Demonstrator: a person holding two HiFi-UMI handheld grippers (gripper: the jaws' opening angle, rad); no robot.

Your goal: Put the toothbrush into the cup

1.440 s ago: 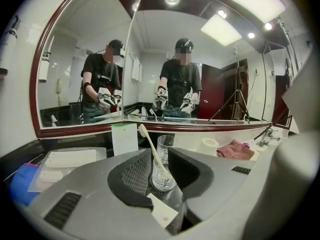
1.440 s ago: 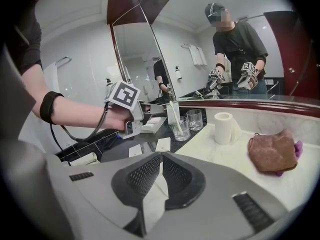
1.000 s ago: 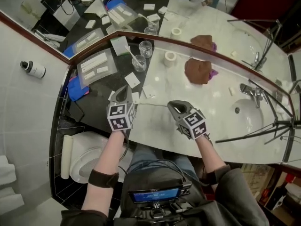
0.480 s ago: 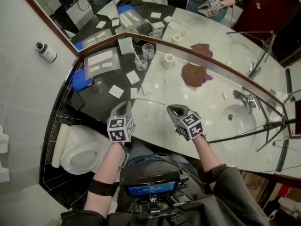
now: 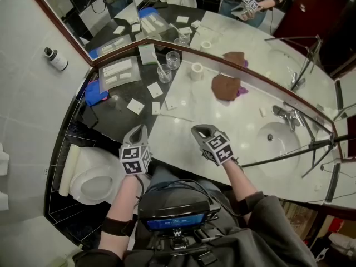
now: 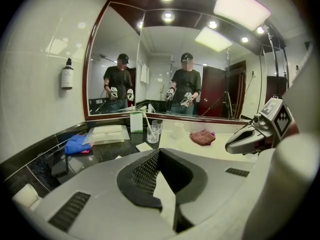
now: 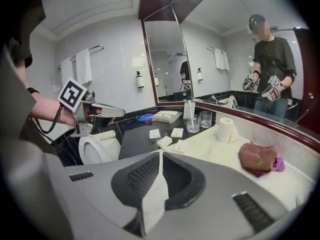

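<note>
A clear glass cup [image 5: 164, 73] stands on the black part of the counter near the mirror, with a white toothbrush [image 5: 161, 66] leaning inside it. The left gripper view shows the same cup [image 6: 154, 132] and toothbrush [image 6: 148, 123] far ahead, and so does the right gripper view: cup [image 7: 193, 123], toothbrush [image 7: 190, 111]. My left gripper [image 5: 139, 130] hovers at the counter's near edge, shut and empty [image 6: 159, 152]. My right gripper [image 5: 198, 131] hangs over the white marble, also shut with nothing in it [image 7: 160, 154]. Both are well short of the cup.
A second empty glass [image 5: 173, 59], a paper roll [image 5: 196, 70] and a brown cloth [image 5: 225, 86] sit along the mirror. Small white packets [image 5: 135, 105], a plastic tray [image 5: 117, 72] and a blue cloth [image 5: 95, 92] lie at left. A sink [image 5: 278, 141] lies at right, a toilet [image 5: 92, 180] below left.
Both grippers have drawn back toward the person, the left one further, off the black counter to its near edge. Both stayed shut and empty.
</note>
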